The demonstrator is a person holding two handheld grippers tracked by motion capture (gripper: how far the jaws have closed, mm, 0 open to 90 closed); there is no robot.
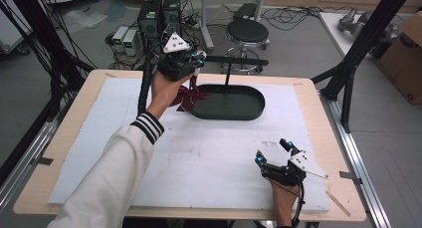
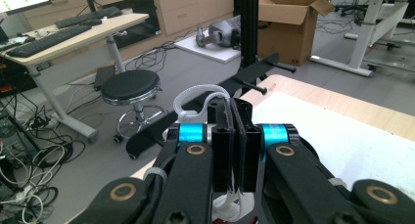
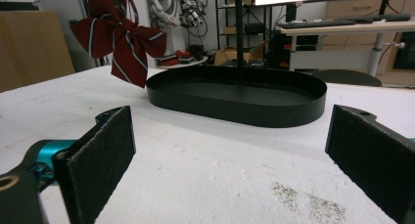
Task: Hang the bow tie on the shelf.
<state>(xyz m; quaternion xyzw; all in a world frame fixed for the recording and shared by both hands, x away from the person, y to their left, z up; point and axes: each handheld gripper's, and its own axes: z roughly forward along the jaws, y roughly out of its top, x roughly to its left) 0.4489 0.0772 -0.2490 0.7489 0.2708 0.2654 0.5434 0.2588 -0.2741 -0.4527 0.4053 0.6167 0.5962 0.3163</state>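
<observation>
Two grippers: the left gripper [image 1: 195, 63] is clamped on a red striped bow's [image 1: 186, 96] white loop beside the black tray [image 1: 254, 111]; the right gripper [image 1: 272, 151] rests wide open, empty.

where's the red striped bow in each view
High view: the red striped bow hangs under the left gripper, at the black oval tray's left end.
Left gripper view: not told apart; shut jaws hold a white loop.
Right gripper view: upper left, beside the shared tray.

One red striped bow [image 3: 119, 37], one black oval tray [image 1: 234, 113], one stool [image 1: 247, 32], two hand-held grippers.
</observation>
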